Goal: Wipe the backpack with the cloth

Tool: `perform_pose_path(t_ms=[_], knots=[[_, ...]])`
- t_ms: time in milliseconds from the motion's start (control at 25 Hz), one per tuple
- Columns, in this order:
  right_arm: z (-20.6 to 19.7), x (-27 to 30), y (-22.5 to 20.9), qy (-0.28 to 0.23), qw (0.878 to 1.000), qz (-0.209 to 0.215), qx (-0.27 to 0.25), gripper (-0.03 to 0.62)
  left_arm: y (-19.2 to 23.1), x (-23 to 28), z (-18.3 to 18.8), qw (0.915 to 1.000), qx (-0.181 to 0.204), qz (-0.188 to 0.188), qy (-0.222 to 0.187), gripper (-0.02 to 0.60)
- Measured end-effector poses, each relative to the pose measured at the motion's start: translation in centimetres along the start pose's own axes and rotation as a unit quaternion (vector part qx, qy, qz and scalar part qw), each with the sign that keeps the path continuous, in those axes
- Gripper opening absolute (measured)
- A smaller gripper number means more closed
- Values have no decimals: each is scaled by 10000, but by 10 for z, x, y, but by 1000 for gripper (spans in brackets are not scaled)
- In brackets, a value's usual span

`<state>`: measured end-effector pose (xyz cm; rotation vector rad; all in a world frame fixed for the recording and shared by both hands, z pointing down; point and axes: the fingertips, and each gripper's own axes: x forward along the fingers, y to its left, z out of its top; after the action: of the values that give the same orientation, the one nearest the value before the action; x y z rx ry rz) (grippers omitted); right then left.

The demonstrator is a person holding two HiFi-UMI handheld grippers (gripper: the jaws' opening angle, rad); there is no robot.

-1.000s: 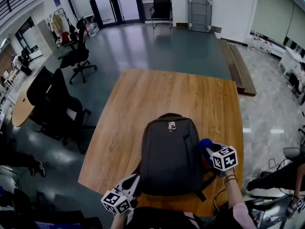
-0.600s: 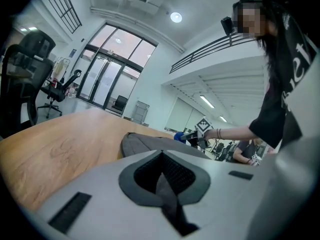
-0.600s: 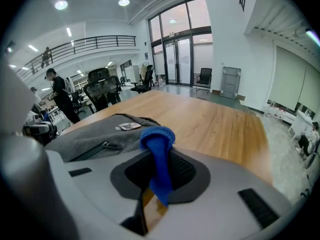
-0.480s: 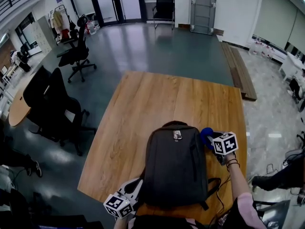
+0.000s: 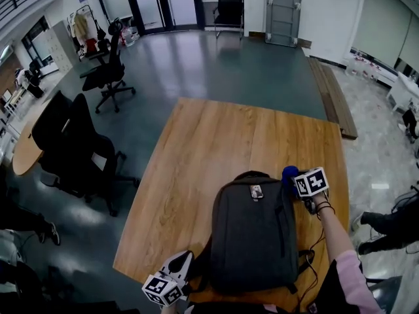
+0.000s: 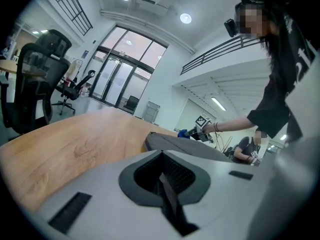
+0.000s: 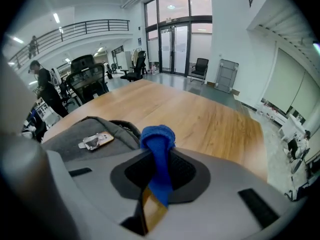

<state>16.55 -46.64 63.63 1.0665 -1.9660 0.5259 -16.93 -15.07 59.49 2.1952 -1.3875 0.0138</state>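
At the lower right, on an outstretched arm [image 5: 332,235], the right gripper [image 5: 296,178] clamps the blue cloth [image 5: 288,172] just beside the backpack [image 5: 254,235] top corner, while the left gripper [image 5: 179,264], jaws together and empty, rests at lower left.

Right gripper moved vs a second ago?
Yes. The right gripper with the cloth has gone forward along the backpack, from its middle to its top end.

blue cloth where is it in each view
Head view: blue cloth right of the backpack's top, in the right gripper.
Left gripper view: small blue spot far beyond the backpack.
Right gripper view: cloth at centre, clamped between the jaws.
Shared landmark: the backpack, beside the cloth in all three.
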Motion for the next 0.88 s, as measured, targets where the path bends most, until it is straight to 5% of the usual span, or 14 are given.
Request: perform_pose_path(t_ms=[280, 880], knots=[[39, 22, 39, 30, 9985, 257, -483, 55, 35, -15, -9, 9996, -80, 275, 24, -2], [113, 38, 174, -308, 9837, 1127, -1365, 55, 43, -29, -16, 9996, -157, 234, 1, -2]])
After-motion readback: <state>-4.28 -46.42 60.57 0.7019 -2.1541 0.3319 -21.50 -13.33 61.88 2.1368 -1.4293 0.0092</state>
